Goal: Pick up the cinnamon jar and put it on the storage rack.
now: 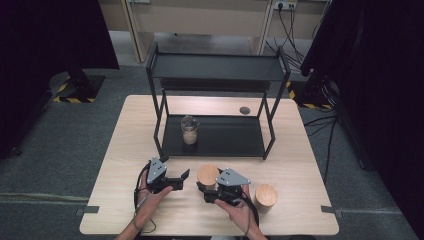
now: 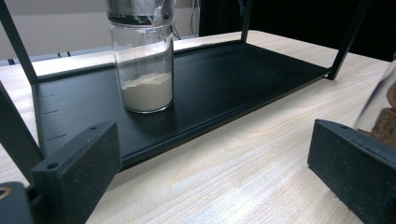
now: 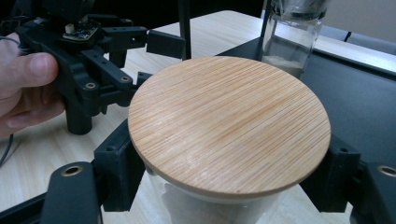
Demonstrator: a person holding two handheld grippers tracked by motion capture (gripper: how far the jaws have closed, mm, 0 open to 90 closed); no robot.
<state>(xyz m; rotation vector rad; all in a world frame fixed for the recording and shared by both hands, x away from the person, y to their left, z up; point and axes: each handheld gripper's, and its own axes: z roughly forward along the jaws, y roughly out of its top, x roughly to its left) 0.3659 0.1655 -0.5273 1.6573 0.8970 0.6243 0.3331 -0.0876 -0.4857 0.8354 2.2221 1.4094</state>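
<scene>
A glass jar with a round bamboo lid (image 3: 229,126) stands on the table's front middle, also seen from above (image 1: 208,174). My right gripper (image 3: 226,175) is shut on it, one jaw against each side just under the lid. My left gripper (image 1: 175,167) stands open on the table to the jar's left, with nothing between its jaws (image 2: 215,177). It faces a black two-tier shelf (image 1: 215,67). On the shelf's lower tray (image 2: 243,79) stands a clear jar (image 2: 144,70), about a third full of pale powder, at the left end (image 1: 189,131).
A second bamboo-lidded jar (image 1: 266,195) stands at the table's front right, beside my right hand. The shelf's black legs (image 1: 158,127) rise just ahead of both grippers. A small dark round cap (image 1: 244,110) sits in the tabletop behind the shelf.
</scene>
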